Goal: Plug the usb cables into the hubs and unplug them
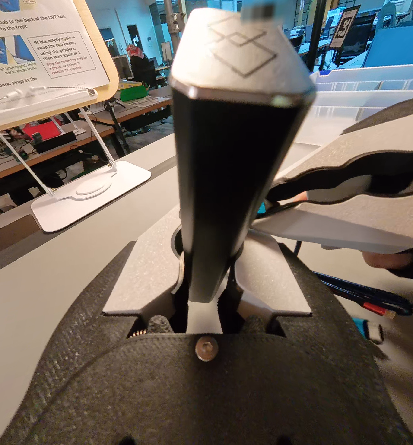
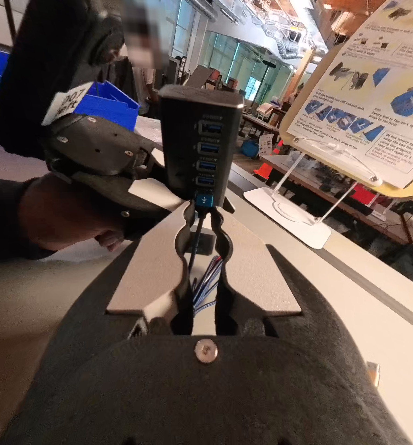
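A black USB hub (image 1: 224, 156) stands upright in my left gripper (image 1: 210, 240), which is shut on its lower part. In the right wrist view the hub (image 2: 183, 134) shows a column of several blue ports. A blue USB plug (image 2: 204, 199) sits in the lowest port. My right gripper (image 2: 202, 212) is closed around the plug's rear end, and the plug's dark cable (image 2: 196, 240) runs down between the fingers. The right gripper (image 1: 345, 192) reaches in from the right in the left wrist view. The left gripper (image 2: 104, 156) shows at the left in the right wrist view.
Loose braided cables (image 1: 369, 301) with a red and a blue plug lie on the table at right. An instruction board on a white stand (image 1: 92, 192) is at the far left. A white crate (image 1: 369, 84) stands behind and blue bins (image 2: 109, 106) behind the left gripper. The tips of one gripper are about 5 cm away from the tips of the other.
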Available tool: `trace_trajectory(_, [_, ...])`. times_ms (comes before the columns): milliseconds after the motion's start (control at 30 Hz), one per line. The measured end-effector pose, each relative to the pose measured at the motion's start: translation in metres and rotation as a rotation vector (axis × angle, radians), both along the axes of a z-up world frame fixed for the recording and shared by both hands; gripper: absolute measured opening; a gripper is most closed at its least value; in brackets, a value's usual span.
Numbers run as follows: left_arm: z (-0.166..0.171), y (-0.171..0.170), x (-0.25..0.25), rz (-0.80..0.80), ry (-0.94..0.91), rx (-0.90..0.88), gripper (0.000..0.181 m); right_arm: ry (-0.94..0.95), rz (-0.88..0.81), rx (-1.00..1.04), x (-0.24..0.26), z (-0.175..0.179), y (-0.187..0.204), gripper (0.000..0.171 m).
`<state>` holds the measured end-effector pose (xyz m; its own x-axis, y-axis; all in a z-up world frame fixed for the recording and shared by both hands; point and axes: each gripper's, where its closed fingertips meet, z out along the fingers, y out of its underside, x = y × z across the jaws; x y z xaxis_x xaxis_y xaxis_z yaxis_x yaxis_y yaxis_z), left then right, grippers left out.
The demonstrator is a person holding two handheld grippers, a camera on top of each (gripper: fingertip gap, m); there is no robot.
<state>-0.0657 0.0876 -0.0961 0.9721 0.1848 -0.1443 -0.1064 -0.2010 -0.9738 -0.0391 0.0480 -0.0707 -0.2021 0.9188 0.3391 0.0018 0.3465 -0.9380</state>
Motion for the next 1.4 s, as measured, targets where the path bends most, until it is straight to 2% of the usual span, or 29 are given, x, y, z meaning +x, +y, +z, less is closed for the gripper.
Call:
trace_trajectory(67, [0.0,-0.002,0.002,-0.014,-0.002,0.005,0.029,0.032,-0.002,0.071,0.001,0.0,-0.002,0.012])
trace_trajectory(200, [0.001,0.0,0.001,-0.012,-0.006,0.0,0.029,-0.01,0.044,-0.065,0.0,0.001,0.001,0.013])
trace_trajectory(333, [0.002,0.0,0.007,-0.059,-0.026,0.013,0.029,0.031,0.136,-0.043,0.004,0.002,0.0,0.012])
trace_trajectory(500, [-0.005,0.0,0.001,-0.034,-0.056,-0.005,0.029,0.06,-0.059,0.132,0.0,-0.003,-0.002,0.012])
trace_trajectory(567, [-0.003,-0.001,0.0,-0.021,-0.033,-0.007,0.029,0.058,-0.035,0.102,0.001,-0.001,-0.003,0.012])
trace_trajectory(700, [-0.003,0.0,-0.001,-0.026,-0.043,-0.014,0.029,-0.019,0.063,-0.111,0.0,-0.002,0.002,0.012])
trace_trajectory(767, [-0.004,-0.001,0.001,-0.046,-0.055,-0.004,0.03,0.022,0.037,-0.02,0.003,-0.003,-0.002,0.012])
trace_trajectory(867, [-0.005,-0.015,-0.039,0.073,-0.182,0.017,0.03,0.076,0.051,0.053,0.013,0.003,-0.007,0.013])
trace_trajectory(967, [0.007,-0.032,-0.065,0.115,-0.245,0.081,0.031,0.031,0.026,-0.004,0.009,0.003,0.008,0.012])
trace_trajectory(1067, [0.022,-0.03,-0.054,0.015,-0.316,0.158,0.03,-0.088,0.03,-0.034,0.001,-0.018,0.021,0.013])
trace_trajectory(1200, [0.026,-0.024,-0.038,-0.119,-0.446,0.219,0.03,-0.197,0.095,-0.049,0.0,-0.04,0.021,0.014])
trace_trajectory(1400, [0.041,-0.028,-0.032,-0.26,-0.621,0.35,0.029,-0.218,0.262,-0.108,0.01,-0.032,0.016,0.043])
